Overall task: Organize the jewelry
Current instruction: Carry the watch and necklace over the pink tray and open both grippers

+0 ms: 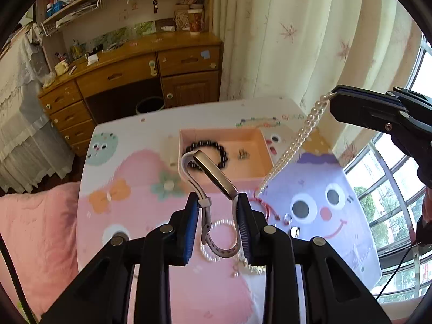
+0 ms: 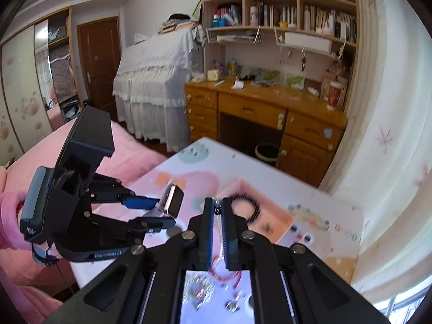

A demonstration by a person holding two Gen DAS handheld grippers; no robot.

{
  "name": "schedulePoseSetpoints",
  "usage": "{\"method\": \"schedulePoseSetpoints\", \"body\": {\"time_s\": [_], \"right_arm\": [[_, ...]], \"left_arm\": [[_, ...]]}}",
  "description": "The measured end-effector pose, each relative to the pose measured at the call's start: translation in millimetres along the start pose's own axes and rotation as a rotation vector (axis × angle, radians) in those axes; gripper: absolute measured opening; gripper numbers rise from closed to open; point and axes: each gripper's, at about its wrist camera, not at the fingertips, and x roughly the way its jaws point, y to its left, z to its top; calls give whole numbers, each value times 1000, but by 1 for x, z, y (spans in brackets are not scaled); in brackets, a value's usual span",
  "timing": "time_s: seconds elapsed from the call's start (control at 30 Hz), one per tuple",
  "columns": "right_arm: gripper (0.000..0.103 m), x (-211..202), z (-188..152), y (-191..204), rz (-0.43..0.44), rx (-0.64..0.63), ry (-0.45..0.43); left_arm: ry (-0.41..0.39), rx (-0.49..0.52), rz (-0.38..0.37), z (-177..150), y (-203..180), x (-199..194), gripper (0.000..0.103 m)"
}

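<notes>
- My left gripper (image 1: 217,198) has its blue-padded jaws partly closed on a smartwatch with a grey strap and shiny rectangular case (image 1: 213,172); the strap loops back between the pads and the watch is lifted clear of the table.
- My right gripper (image 2: 218,208) has its jaws pinched nearly together on a strand of white pearl beads (image 1: 294,140). In the left wrist view the strand hangs slanting down from the fingertips, its lower end near a red cord bracelet (image 1: 266,208) on the table.
- A shallow pink rectangular tray (image 1: 257,135) sits on the white table with cartoon-print cover (image 1: 324,186), ahead of both grippers. Inside it lie a bracelet of round black beads (image 1: 209,152) and a small dark metal piece (image 1: 243,154), well apart from each other.
- A ring of clear pearly beads (image 1: 216,239) lies on the cover beneath my left gripper, with small silvery bits (image 2: 232,306) scattered nearby, too blurred to identify.
- A pink sleeve (image 2: 10,216) shows behind the left gripper.
</notes>
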Motion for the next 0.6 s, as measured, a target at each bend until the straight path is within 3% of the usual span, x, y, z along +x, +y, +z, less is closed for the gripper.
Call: {"method": "schedulePoseSetpoints", "body": {"time_s": [0.23,0.43,0.53,0.57,0.6], "right_arm": [[5,26,34,-23,-52,22,-51],[5,63,28,-44,-77,102,-21],[5,77,14,-52,-87,152,-2],[5,81,8,-56,-95,174,4],[8,86,1,-61,-102,204,23]], "left_arm": [[-32,20,-70,45,12,32,28],[15,10,-133,60,15,86,29],[39,-8,-135,59,17,110,51],[60,-18,-119,59,19,120,65],[78,-27,-117,59,20,125,72]]}}
